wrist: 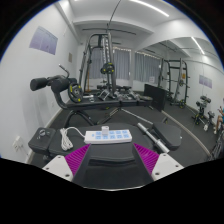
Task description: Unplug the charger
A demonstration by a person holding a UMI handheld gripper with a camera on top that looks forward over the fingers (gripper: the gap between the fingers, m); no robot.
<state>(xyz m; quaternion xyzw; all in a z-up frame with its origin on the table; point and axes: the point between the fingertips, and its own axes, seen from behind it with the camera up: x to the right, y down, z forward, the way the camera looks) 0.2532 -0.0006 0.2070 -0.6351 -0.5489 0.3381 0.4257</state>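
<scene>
A white power strip [108,136] lies across a black padded surface [170,140], just ahead of my fingers. A dark cable [72,130] runs from its left end towards a black box-like object [45,138] at the left; I cannot tell whether this is the charger. My gripper [113,160] is open, its magenta pads [79,158] wide apart, with nothing between them. It sits just short of the strip and centred on it.
A grey metal bar [150,124] lies on the surface to the right of the strip. Gym machines and a weight rack [100,60] stand beyond. More equipment [175,85] stands at the right by the windows.
</scene>
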